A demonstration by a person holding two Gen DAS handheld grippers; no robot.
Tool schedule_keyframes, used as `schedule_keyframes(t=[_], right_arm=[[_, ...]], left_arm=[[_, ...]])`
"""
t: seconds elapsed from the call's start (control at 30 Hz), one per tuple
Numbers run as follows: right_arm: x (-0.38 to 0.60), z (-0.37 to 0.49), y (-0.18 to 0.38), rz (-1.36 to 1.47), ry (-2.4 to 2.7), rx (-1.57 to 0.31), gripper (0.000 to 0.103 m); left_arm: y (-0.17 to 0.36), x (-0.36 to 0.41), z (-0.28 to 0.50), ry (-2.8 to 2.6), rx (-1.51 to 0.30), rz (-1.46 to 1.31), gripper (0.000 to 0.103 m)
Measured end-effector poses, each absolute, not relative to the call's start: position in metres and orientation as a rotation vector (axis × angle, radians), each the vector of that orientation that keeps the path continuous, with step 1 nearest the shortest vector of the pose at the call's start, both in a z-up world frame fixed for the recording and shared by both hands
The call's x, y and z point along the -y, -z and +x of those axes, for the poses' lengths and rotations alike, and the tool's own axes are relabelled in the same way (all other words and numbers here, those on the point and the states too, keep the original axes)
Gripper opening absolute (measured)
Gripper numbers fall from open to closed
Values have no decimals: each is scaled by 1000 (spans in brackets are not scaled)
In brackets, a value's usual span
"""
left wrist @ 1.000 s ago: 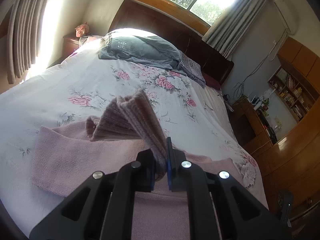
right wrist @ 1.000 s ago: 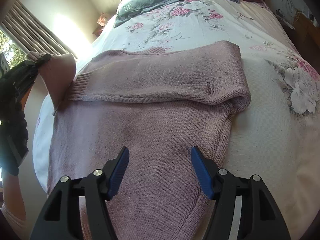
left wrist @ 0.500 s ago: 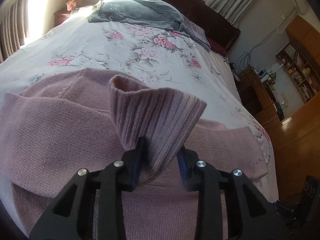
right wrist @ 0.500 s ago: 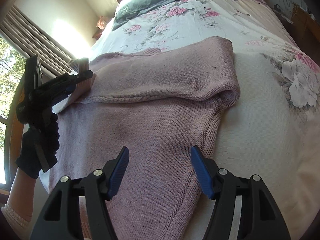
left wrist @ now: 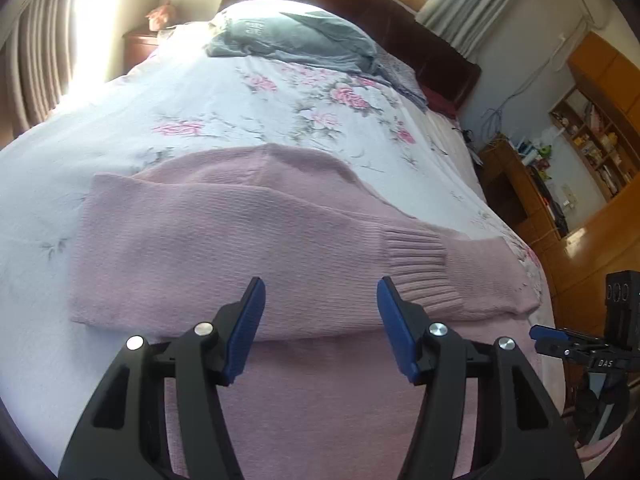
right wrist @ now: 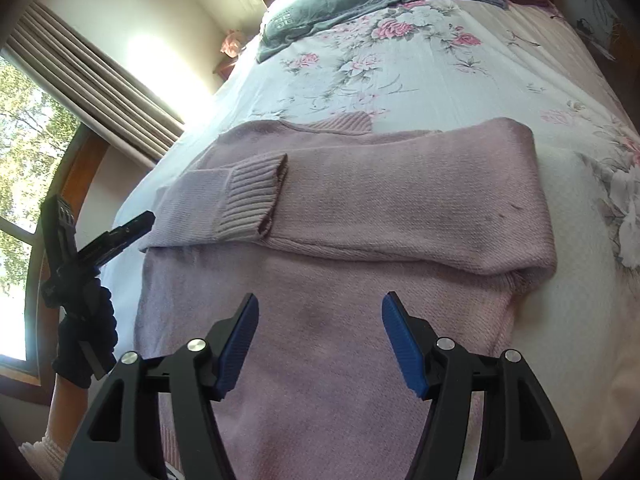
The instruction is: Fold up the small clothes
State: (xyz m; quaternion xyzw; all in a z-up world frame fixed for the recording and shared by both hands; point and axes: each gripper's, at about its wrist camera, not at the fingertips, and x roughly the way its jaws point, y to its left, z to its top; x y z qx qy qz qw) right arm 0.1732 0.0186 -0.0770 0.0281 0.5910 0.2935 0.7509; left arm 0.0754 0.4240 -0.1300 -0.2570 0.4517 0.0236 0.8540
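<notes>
- Two blue-padded fingers of our left gripper [left wrist: 320, 324] stand spread wide in the left wrist view, with nothing between them — they hover just above the pink sweater [left wrist: 248, 248].
- We see the sweater lying flat on the floral bedspread [left wrist: 240, 120], its left sleeve [left wrist: 224, 240] folded across the chest so that the ribbed cuff [left wrist: 424, 268] rests on the other sleeve, up and to the right of our fingertips.
- We make out grey clothes [left wrist: 296, 42] heaped at the head of the bed, well apart from the sweater, and our right gripper [left wrist: 568, 344] at the right edge, off the side of the bed.
- Turning to the right wrist view, our right gripper [right wrist: 320, 340] is parted as well, gripping nothing, poised over the sweater's body [right wrist: 320, 320].
- We see both sleeves laid across the chest here — the right sleeve [right wrist: 420, 204] spans the width and the ribbed cuff [right wrist: 256, 200] of the left one lies on top of it.
- We find our left gripper [right wrist: 132, 228] at the left, beside the bed edge and clear of the knit, held by a dark-gloved hand [right wrist: 86, 340]; from this angle we cannot tell how it stands.
</notes>
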Motion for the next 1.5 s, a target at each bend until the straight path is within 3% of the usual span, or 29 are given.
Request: schedule_keyframes(t=[0.2, 0.47, 0.5, 0.6, 0.63, 0.73, 1.0, 1.17, 1.4, 1.5], right_arm=[[-83, 205, 94, 108, -735, -1366, 65], [-120, 233, 135, 162, -718, -1477, 64], [-122, 234, 136, 168, -723, -1473, 61], [-132, 234, 135, 174, -767, -1468, 36], [-137, 233, 135, 175, -790, -1470, 21], [-140, 232, 126, 182, -833, -1446, 14], [-75, 236, 35, 186, -845, -1220, 13], [-9, 246, 10, 181, -745, -1158, 13], [32, 263, 66, 155, -591, -1265, 13], [29, 266, 101, 88, -532, -1332, 19]], left_arm=[[178, -454, 75, -149, -1118, -505, 60], [148, -477, 46, -164, -993, -587, 61], [144, -480, 43, -169, -980, -595, 61], [135, -483, 39, -182, -964, -593, 61], [133, -483, 42, -182, -962, -595, 61], [128, -480, 50, -174, -962, -597, 62], [112, -458, 80, -128, -944, -546, 64], [111, -441, 101, -114, -957, -509, 64], [148, -424, 132, -148, -1078, -444, 64], [157, -419, 138, -155, -1103, -395, 66]])
